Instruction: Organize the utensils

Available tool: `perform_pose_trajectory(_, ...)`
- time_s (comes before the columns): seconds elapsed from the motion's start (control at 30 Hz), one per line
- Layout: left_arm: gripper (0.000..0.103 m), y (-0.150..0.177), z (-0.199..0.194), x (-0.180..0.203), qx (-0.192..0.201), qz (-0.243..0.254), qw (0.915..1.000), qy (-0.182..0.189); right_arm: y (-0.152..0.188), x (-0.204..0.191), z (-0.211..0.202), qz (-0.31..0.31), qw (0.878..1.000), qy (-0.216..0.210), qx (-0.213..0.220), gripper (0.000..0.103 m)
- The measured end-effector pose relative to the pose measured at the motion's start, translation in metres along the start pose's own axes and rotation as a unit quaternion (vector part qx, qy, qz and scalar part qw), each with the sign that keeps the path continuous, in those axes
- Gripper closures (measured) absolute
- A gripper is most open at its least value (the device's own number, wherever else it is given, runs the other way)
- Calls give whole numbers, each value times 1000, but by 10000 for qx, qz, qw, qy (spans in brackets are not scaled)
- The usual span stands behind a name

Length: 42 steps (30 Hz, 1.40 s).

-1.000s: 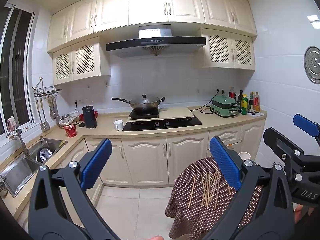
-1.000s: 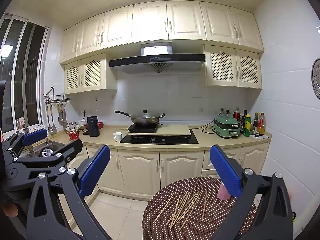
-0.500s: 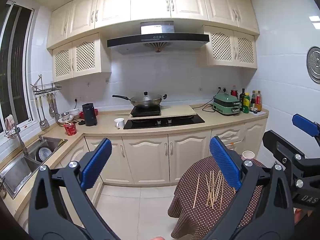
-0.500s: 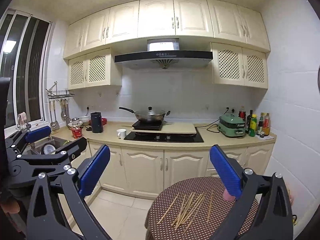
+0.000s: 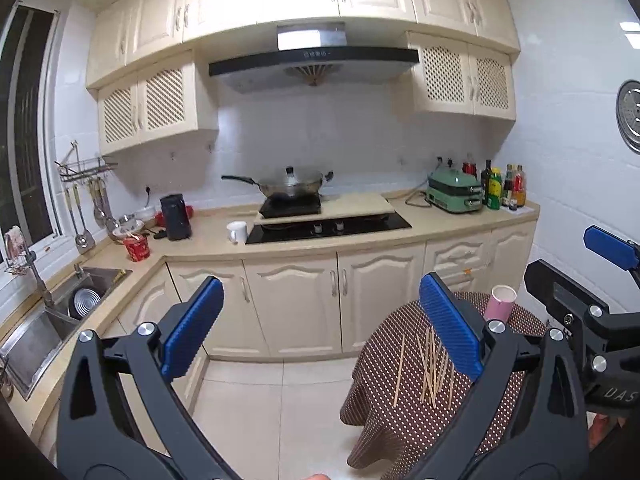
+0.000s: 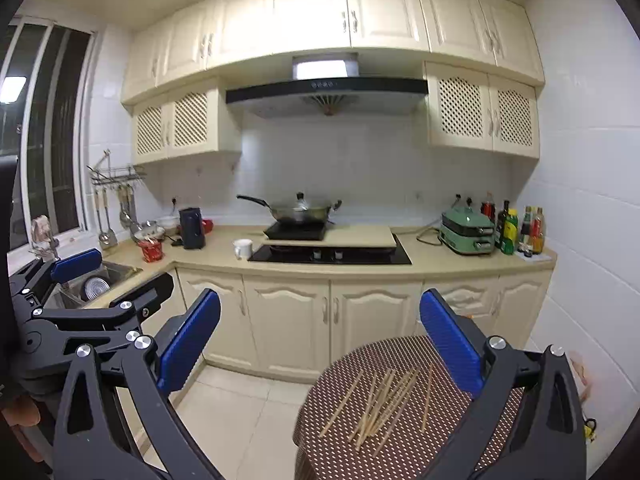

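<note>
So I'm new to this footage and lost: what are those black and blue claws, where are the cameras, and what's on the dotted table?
No robot here: a person holds a two-finger gripper in each hand, each with a fisheye camera looking along its fingers. In one view the left gripper fills the foreground, in the other the right gripper. Both have their jaws wide apart and hold nothing. Ahead is a small round table with loose chopsticks lying scattered on its dotted cloth, and a pink cup standing upright at the far edge. The kitchen counter is behind.

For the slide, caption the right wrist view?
Open right claw above scattered chopsticks on a dotted table.
</note>
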<state>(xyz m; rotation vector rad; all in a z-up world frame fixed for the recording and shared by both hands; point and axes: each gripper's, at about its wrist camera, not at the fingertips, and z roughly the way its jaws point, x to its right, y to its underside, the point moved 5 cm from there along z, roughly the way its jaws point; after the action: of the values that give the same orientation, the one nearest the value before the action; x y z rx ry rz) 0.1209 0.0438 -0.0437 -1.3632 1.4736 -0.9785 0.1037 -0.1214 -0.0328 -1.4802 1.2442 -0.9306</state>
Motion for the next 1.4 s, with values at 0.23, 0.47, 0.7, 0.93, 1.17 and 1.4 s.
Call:
perform_pose_trajectory(0.23, 7, 23, 52, 26, -642, 36, 9971, 415, 31, 27, 35, 210, 9981, 47, -571, 20)
perform_pose_trajectory(0.47, 7, 69, 144, 65, -1661, -44, 9811, 988, 86, 68, 107, 511, 9880, -84, -1453, 44)
perform_pose_trajectory(0.7, 7, 129, 250, 108, -2846, 41, 9533, 1014, 135, 114, 184, 678, 9688, -75, -2381, 61)
perform_pose_trajectory(0.93, 7, 174, 328, 141, -3639, 139, 9265, 953, 175, 168, 243, 1011, 9456, 7, -3093, 63)
perform_pose_trajectory(1.17, 12, 207, 379, 162, -4167, 353, 9035, 937, 205, 218, 292, 1242, 9256, 178, -3570, 63)
perform_pose_trajectory(1.4, 21, 243, 420, 172, -4694, 538, 8773, 846, 246, 251, 335, 1264, 8965, 339, -4233, 63)
